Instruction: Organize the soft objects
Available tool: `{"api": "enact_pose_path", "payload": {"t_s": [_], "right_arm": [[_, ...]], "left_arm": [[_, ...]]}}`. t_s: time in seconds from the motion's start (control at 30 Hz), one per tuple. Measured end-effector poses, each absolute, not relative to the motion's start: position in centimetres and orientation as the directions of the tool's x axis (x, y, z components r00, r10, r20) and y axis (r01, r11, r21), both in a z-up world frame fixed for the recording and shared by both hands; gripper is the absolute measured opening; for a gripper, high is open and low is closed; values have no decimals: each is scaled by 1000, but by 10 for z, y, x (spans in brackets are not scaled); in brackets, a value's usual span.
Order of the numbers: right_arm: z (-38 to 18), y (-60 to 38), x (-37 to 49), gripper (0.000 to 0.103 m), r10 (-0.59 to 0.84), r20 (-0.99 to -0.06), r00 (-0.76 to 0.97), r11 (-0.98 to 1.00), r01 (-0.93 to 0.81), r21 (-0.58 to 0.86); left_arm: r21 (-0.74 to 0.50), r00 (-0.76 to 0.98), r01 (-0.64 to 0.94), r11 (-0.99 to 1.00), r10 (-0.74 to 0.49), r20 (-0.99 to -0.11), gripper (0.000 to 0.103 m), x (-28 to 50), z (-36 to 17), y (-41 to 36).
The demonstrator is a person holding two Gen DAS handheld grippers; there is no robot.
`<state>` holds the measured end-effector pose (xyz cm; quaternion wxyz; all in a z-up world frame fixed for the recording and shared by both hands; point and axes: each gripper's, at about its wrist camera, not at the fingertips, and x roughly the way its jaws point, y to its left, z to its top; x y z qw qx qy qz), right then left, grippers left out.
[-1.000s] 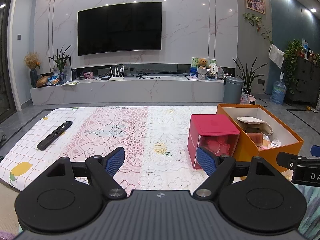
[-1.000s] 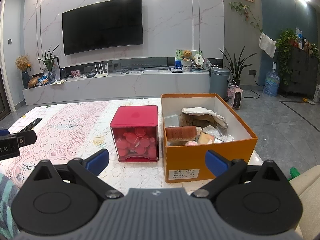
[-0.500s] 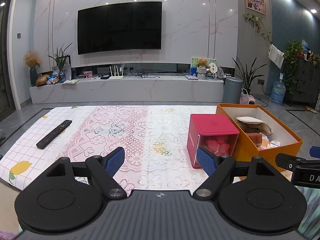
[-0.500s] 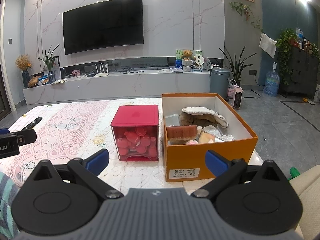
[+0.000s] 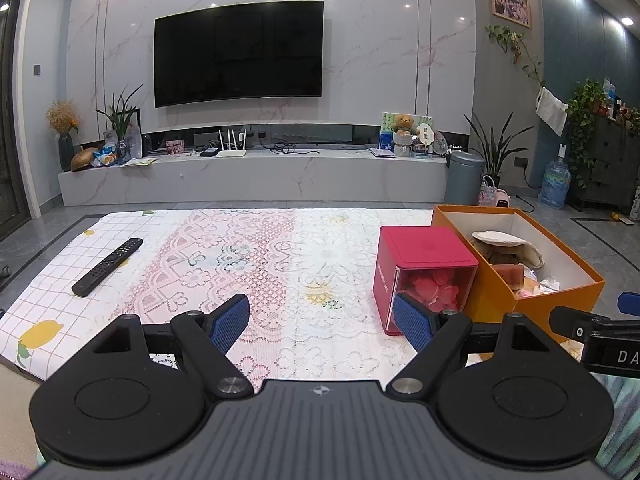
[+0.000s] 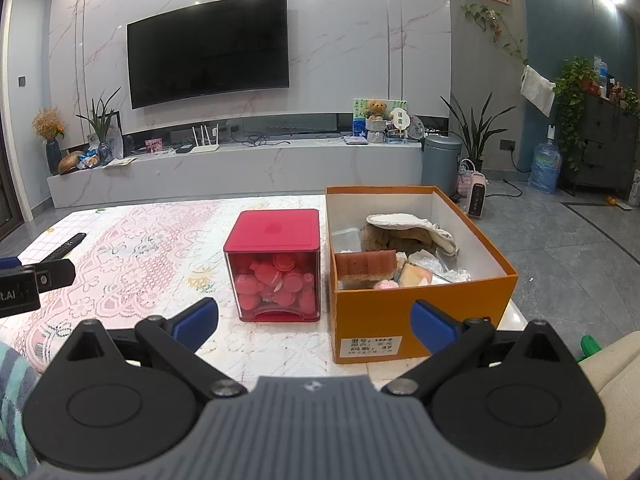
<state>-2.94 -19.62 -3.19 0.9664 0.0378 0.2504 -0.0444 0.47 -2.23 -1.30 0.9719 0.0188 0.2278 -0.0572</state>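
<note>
Little change from a second ago. Left gripper (image 5: 322, 318) and right gripper (image 6: 314, 322) stay spread, empty. Orange box (image 6: 416, 308) and red container (image 6: 276, 272) sit unmoved on worktop (image 6: 140, 264).

Orange box (image 6: 400, 312): you see it open, near right on the table.
Soft items (image 6: 404, 236): heaped inside.
Red container (image 6: 276, 264): lidded, just left of it.
</note>
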Motion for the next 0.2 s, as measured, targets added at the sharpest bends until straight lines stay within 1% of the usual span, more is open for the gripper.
{"api": "enact_pose_path", "payload": {"t_s": [0.2], "right_arm": [[-33,-197,-29,100,-65,-492,868,993,105,53]], "left_arm": [[3,887,111,994,-97,-452,96,-1,-16,-23]]}}
